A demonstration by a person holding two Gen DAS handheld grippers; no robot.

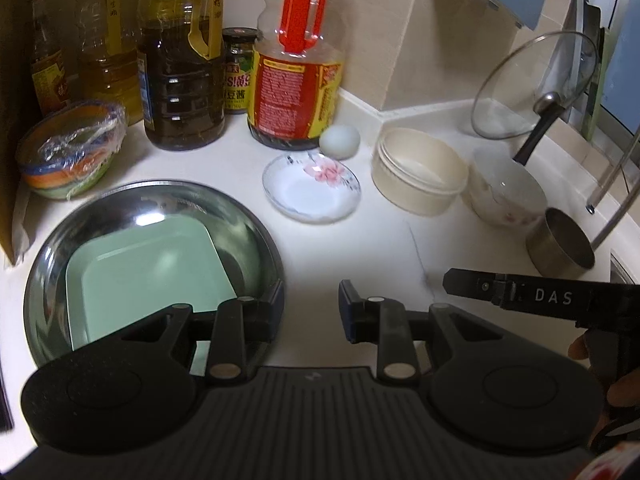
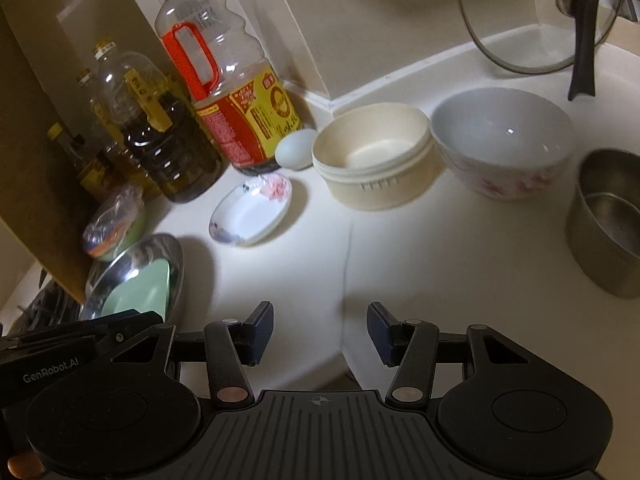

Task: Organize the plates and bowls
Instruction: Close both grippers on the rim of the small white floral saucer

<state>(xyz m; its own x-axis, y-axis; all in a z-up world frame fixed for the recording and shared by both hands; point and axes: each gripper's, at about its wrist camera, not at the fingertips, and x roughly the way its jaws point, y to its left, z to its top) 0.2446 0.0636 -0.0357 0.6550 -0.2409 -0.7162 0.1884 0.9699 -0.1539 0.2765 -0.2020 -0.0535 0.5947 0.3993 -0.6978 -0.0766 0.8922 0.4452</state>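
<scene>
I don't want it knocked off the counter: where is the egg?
The egg sits at the back of the counter, between the red-handled bottle and the cream bowl, just behind the flowered saucer.

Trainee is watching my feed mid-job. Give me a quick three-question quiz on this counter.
1. True or false: the green square plate lies inside the round steel plate.
2. What stands between the cream tub and the red-handled bottle? A) egg B) spoon C) cup
3. Fill in: neither the left gripper nor the right gripper holds ____.

Key: 1 true. 2 A, the egg. 3 anything; both are open over bare counter.
</scene>
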